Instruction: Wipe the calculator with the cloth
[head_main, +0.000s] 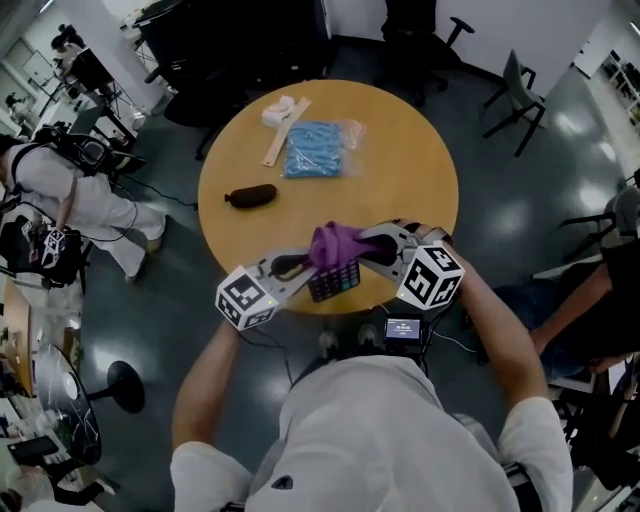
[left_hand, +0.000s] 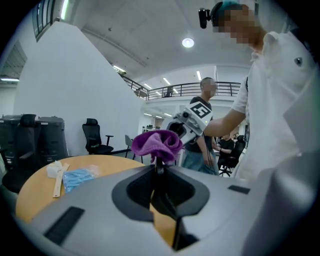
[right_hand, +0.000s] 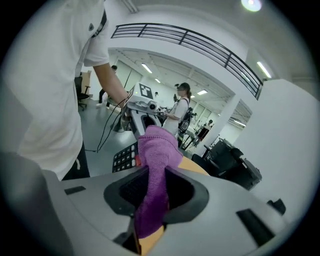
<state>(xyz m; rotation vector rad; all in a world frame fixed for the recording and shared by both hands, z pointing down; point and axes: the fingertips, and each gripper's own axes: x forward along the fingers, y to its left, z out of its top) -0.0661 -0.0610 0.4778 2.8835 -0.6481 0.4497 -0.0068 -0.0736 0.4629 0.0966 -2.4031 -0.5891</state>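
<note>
Holding the calculator (head_main: 333, 280) up over the 6 o'clock edge of the table (head_main: 400, 150)
My left claw (head_main: 308, 268) pinches the calculator by its thin side. My right claw (head_main: 362, 246) grips the purple cloth (head_main: 335, 243), bunched on the calculator's 12 o'clock end. If I push hard, I think the calculator could twist, slip out and fall. The cloth hides many keys, and I cannot see how deep the pinch goes.

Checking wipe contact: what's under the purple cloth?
The black keypad calculator, with some of its keys showing. The rest of it is hidden beneath the crumpled purple cloth.
</note>
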